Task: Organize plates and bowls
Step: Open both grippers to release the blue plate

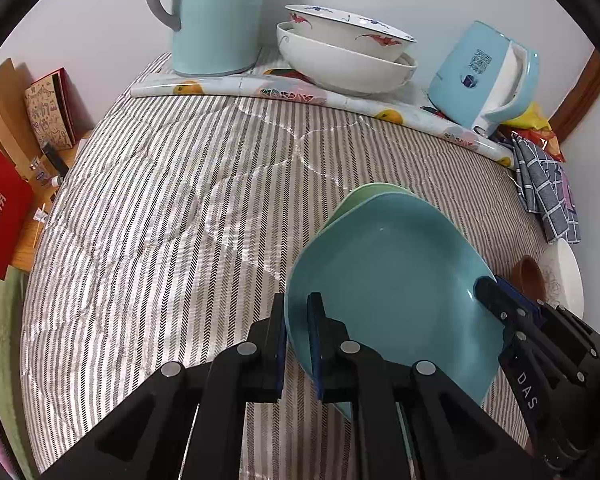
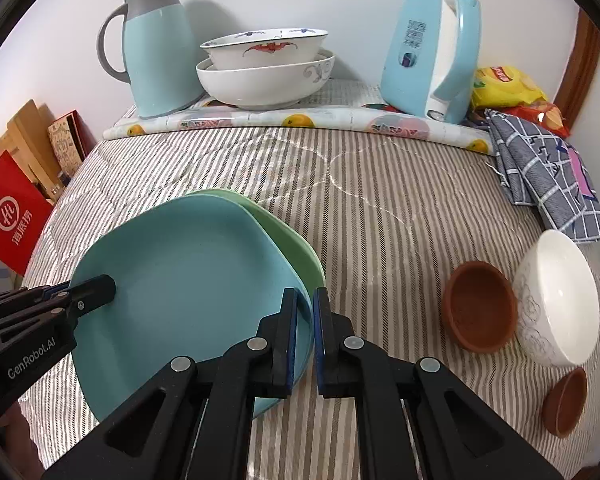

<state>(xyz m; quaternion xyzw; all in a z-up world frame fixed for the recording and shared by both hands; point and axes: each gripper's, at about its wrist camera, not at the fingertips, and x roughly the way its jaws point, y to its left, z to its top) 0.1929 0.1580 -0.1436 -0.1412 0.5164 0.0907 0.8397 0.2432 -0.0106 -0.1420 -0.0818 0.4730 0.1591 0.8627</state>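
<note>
Both my left gripper (image 1: 298, 344) and right gripper (image 2: 305, 340) pinch opposite rims of the blue plate (image 2: 188, 280), over the green plate (image 2: 292, 248).

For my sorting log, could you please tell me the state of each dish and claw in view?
Left claw: shut on blue plate rim.
Right claw: shut on blue plate rim.
Blue plate: held, above green plate.
Green plate: under blue plate.
Two large white bowls: nested, upright.
Small white bowl: tipped sideways.
Two brown bowls: tipped.
</note>
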